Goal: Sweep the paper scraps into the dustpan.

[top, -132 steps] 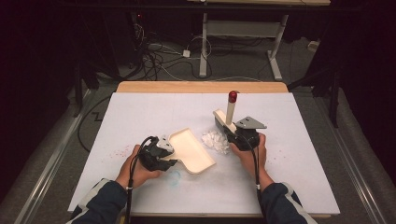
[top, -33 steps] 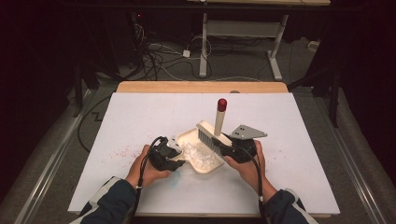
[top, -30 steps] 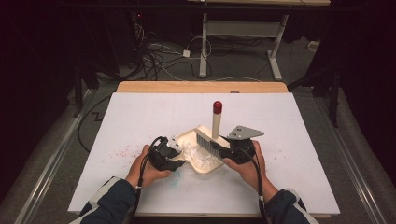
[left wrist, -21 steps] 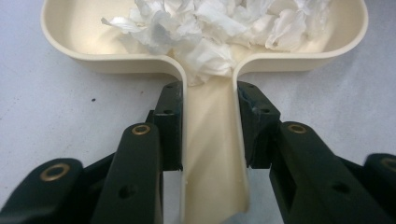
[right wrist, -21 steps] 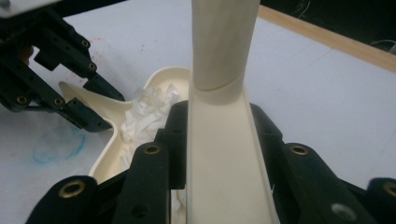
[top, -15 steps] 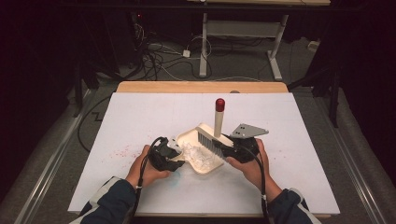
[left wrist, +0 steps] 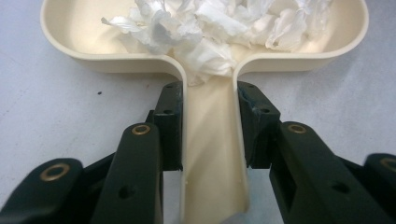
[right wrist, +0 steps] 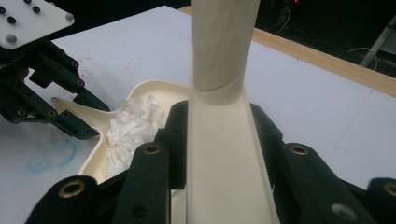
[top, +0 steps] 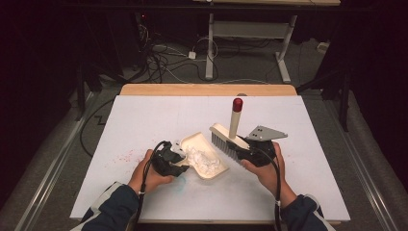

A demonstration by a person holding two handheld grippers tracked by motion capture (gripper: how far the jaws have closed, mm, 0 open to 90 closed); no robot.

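At frame centre, my dustpan (top: 208,161) holds crumpled paper (top: 202,158). My left gripper (left wrist: 211,140) pinches its handle; my right gripper (right wrist: 219,154) pinches the brush (top: 230,134).

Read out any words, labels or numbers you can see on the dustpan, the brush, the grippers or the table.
None: no readable text anywhere.
Dustpan: plain cream plastic, no label.
Brush: plain cream handle with a red tip, no print.
Left gripper and right gripper: black jaws with brass rivets, no markings.
Table: white sheet with faint pink specks and a bluish scribble, not lettering.
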